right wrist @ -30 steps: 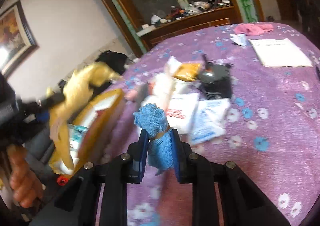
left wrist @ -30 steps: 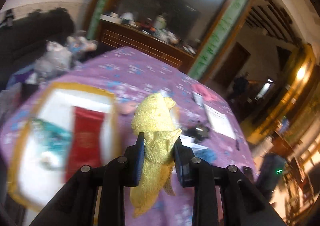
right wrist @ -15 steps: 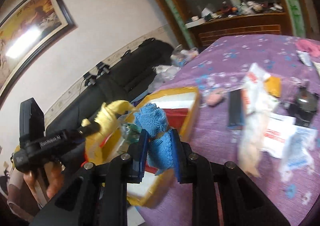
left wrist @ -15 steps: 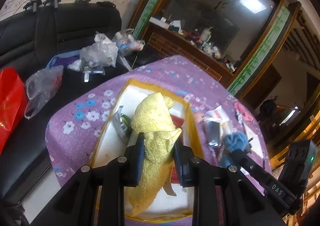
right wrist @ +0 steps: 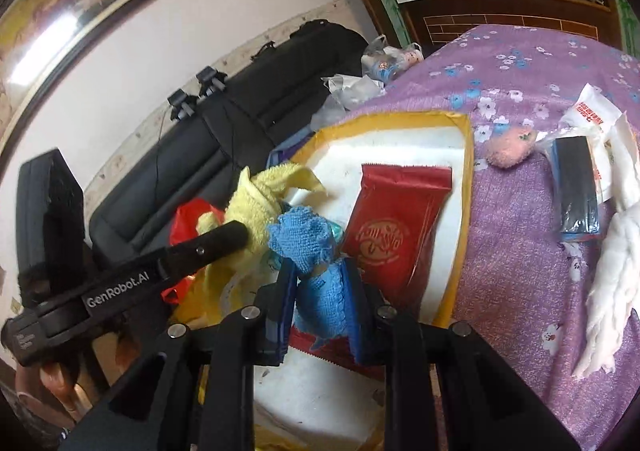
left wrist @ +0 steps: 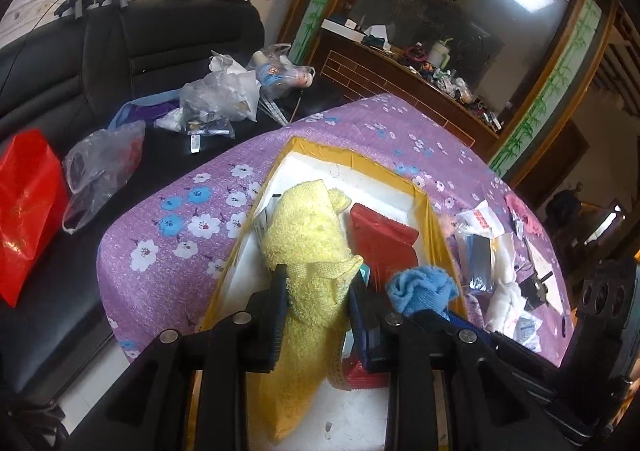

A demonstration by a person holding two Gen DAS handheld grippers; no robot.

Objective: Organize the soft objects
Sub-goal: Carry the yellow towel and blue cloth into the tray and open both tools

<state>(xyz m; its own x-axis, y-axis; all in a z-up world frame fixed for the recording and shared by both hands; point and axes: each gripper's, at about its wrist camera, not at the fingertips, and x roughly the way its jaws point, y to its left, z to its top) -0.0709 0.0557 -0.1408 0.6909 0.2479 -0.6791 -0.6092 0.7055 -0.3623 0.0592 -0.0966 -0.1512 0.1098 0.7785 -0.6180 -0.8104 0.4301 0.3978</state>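
My left gripper [left wrist: 318, 291] is shut on a yellow towel [left wrist: 308, 235] and holds it over the white box with yellow rim [left wrist: 352, 161]. My right gripper [right wrist: 320, 275] is shut on a blue towel [right wrist: 304, 239], also over the box [right wrist: 466, 187]. The blue towel [left wrist: 420, 289] shows at the right of the left wrist view. The yellow towel [right wrist: 264, 199] and the left gripper's finger [right wrist: 216, 241] show left of the blue towel in the right wrist view. A red packet [right wrist: 400, 227] lies in the box.
On the purple flowered cloth [right wrist: 520, 231] right of the box lie a pink soft toy [right wrist: 512, 149], a black-and-blue packet [right wrist: 576, 191], white packets and a white fluffy piece [right wrist: 612, 291]. A black sofa [left wrist: 120, 51] with plastic bags and a red bag [left wrist: 24, 211] stands left.
Both grippers have moved left from over the cluttered cloth to over the box, each still holding its towel. They now sit close side by side.
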